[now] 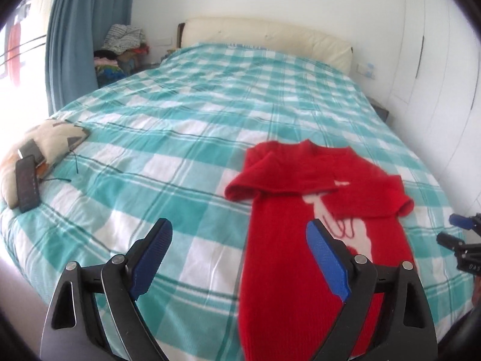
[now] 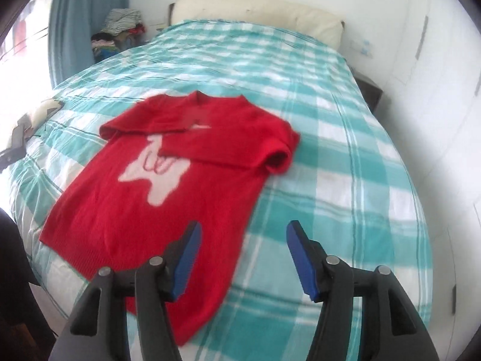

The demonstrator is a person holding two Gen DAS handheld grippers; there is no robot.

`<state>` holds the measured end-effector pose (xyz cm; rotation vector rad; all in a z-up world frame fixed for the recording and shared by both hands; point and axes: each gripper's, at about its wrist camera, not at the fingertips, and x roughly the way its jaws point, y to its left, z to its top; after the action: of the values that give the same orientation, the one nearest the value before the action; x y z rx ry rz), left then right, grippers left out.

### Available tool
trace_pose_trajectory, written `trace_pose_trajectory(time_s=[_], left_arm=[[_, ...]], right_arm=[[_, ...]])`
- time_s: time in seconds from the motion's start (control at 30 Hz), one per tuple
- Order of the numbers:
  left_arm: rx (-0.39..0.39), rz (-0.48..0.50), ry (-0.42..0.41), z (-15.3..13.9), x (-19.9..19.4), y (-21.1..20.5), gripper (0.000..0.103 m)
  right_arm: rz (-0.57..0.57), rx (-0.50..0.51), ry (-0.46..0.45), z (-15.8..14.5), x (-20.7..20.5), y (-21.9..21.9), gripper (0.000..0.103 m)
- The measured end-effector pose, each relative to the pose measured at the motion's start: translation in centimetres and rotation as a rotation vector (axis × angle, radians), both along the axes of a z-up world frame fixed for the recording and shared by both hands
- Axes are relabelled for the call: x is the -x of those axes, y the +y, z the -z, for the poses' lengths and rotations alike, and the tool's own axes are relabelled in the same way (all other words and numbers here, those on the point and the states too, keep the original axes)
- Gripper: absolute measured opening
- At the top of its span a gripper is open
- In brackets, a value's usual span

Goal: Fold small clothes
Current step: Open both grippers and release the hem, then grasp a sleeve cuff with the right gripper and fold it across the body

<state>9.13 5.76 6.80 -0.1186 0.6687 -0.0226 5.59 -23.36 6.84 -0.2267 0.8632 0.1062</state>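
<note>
Checked bedding (image 1: 186, 138) is filling both views, and your red jumper (image 2: 168, 162) is lying flat on it, near the foot. Both sleeves are sitting folded across the chest; you are still facing the body fold. No containers are showing. Your left gripper (image 1: 239, 242) and right gripper (image 2: 243, 240) are gaping, gripping nothing.

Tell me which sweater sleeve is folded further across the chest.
The sleeve on the picture's right: on the red sweater it crosses the chest and overlaps the white star. The other sleeve lies above the star.
</note>
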Motion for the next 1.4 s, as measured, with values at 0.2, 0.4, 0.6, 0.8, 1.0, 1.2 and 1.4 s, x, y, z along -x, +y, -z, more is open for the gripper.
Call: trace_pose_trajectory(time_s=[0.2, 0.4, 0.6, 0.8, 1.0, 1.2, 1.4], left_arm=[[-0.067, -0.059, 0.112, 5.0, -2.5, -0.1, 0.091], [-0.066, -0.085, 0.104, 5.2, -2.5, 0.7, 0.091], [-0.014, -0.063, 0.136, 5.4, -2.7, 0.8, 0.091], [-0.028, -0.053, 0.134, 5.5, -2.4, 0.0, 0.091], [-0.041, -0.059, 0.164, 6.5, -2.7, -0.5, 0.091], [-0.055, -0.057, 0.186, 7.3, -2.8, -1.2, 0.091], [-0.081, -0.037, 0.191, 7.7, -2.8, -2.1, 0.091]], right_arm=[[-0.276, -0.004, 0.162, 5.5, -11.0, 9.7, 0.064], [-0.263, 0.104, 0.208, 13.5, -17.1, 12.4, 0.058], [-0.012, -0.12, 0.09, 8.2, -16.7, 2.8, 0.007], [0.348, -0.277, -0.063, 1.4, -11.6, -16.0, 0.007], [0.691, -0.426, -0.122, 3.5, -4.4, -30.6, 0.007], [0.822, -0.676, -0.037, 7.8, -1.2, -36.6, 0.007], [0.849, -0.837, 0.023, 10.6, -0.2, -38.4, 0.014]])
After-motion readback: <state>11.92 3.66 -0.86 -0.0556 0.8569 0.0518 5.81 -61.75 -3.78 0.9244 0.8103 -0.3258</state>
